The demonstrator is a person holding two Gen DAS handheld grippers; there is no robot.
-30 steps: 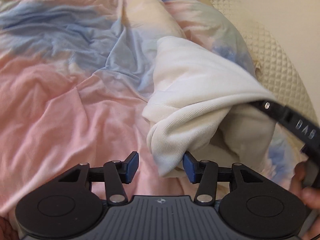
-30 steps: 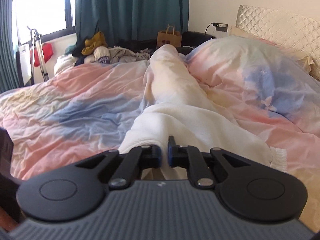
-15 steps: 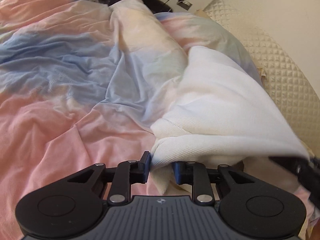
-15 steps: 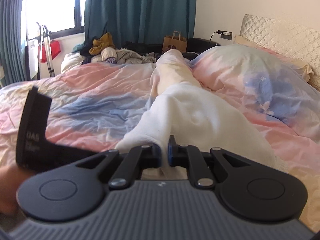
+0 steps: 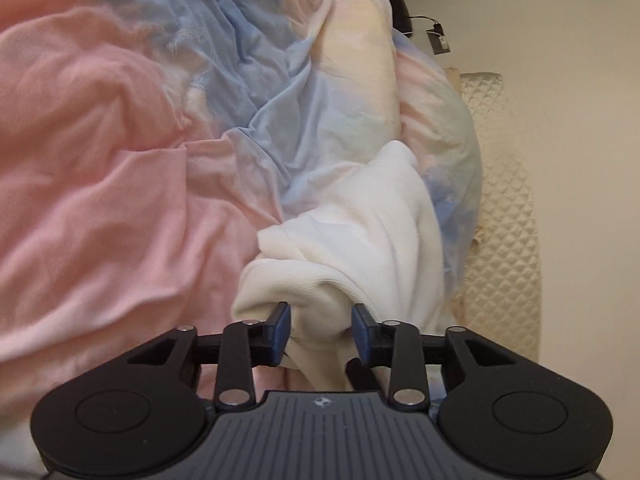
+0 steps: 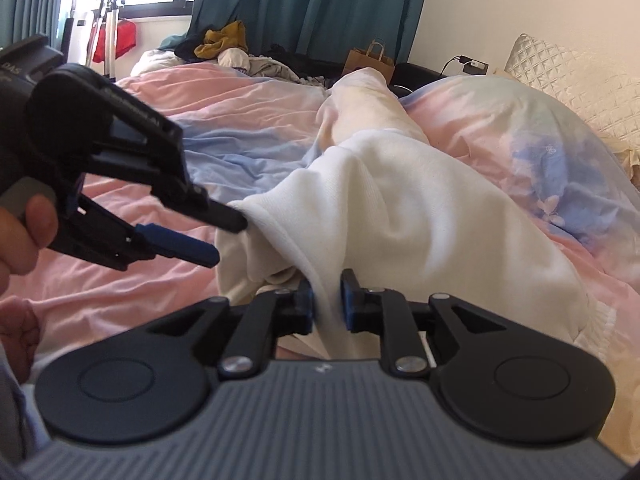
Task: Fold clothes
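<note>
A white knit garment (image 5: 360, 232) lies bunched on the pastel bedcover (image 5: 100, 180). My left gripper (image 5: 321, 330) is open, its blue pads either side of a fold of the garment's near edge. From the right wrist view the left gripper (image 6: 228, 236) shows at the left, jaws apart, the upper finger touching the garment's (image 6: 400, 216) hem. My right gripper (image 6: 326, 306) is shut on a fold of the white garment and holds it up off the bed.
A pillow (image 6: 520, 128) in the same pastel cover lies at the right by the quilted headboard (image 6: 568, 72). A heap of clothes (image 6: 228, 44) and a paper bag (image 6: 370, 60) sit beyond the bed. Teal curtains hang behind.
My left gripper closed on the garment's edge half a second ago and has now opened again, jaws wide around the fold. The right gripper kept its hold and the garment shifted slightly.
</note>
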